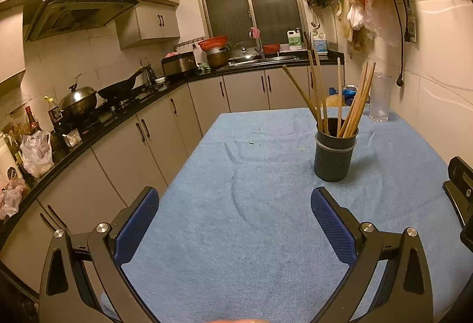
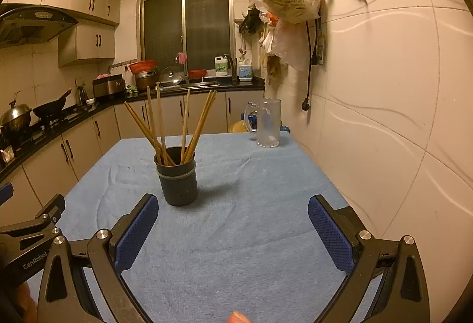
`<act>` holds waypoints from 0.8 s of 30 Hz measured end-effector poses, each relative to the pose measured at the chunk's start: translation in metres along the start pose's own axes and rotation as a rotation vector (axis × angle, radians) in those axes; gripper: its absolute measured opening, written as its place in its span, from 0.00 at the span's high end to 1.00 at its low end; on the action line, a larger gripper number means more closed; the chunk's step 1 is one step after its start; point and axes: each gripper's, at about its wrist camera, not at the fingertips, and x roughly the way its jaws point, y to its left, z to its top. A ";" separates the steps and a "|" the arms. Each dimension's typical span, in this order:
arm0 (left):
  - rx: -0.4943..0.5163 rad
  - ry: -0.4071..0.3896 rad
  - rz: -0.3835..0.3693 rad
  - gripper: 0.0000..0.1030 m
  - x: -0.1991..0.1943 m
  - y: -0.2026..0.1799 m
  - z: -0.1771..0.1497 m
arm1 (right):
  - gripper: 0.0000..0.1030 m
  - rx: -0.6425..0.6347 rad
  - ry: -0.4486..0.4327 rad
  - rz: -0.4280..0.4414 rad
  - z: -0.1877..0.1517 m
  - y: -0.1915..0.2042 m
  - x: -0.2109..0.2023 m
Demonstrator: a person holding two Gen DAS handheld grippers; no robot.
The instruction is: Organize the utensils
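Left tool [image 1: 235,222], lower centre of its view, gapes wide over bare tabletop [image 1: 251,234], grasping nothing. The holder [image 1: 335,154] with chopsticks [image 1: 340,98] stands centre-right. Right tool [image 2: 233,224] is likewise released and empty. No loose utensil shows; any regrasp should pinch one stick near its top, avoiding tipping the holder.

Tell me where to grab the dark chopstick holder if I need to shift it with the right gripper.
Grip the holder across its lower wall, below the ring, coming in level from the near side. The chopsticks fan out above the rim, blocking a top approach. The right gripper is open and looks wide enough.
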 end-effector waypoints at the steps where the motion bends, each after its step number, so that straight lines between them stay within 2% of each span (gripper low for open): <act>1: -0.001 0.003 -0.003 0.01 0.001 0.000 0.000 | 0.00 -0.005 0.002 -0.002 -0.001 0.001 0.000; 24: 0.009 0.035 -0.015 0.01 0.013 -0.007 -0.006 | 0.00 -0.016 0.051 0.005 -0.008 0.000 0.016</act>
